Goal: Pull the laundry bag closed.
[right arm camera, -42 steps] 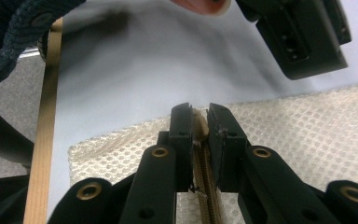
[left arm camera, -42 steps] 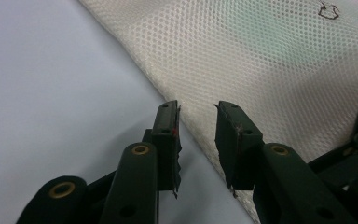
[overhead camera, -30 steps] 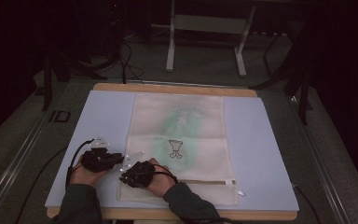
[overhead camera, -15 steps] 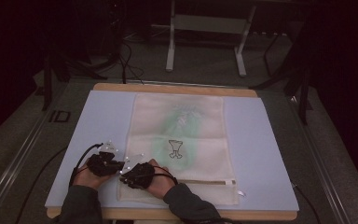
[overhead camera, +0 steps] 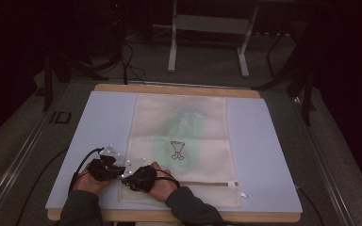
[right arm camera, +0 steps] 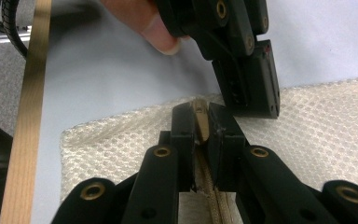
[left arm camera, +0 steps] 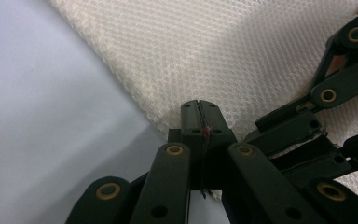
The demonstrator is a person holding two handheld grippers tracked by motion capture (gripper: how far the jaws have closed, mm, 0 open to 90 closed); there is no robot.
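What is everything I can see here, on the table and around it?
mesh bag: one, cream with a green shape inside and a small printed figure, flat mid-table.
zip: one, tan, across the bag's near end.
mat: one, pale blue, under the bag.
table: one, wood edge showing.
metal stand: one, pale grey, on the floor beyond.
left gripper: one, black, jaws closed at the bag's near left edge.
right gripper: one, black, jaws clamped on the zip end.

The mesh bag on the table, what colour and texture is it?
Cream-white mesh bag with a fine honeycomb weave, clearest in the left gripper view.
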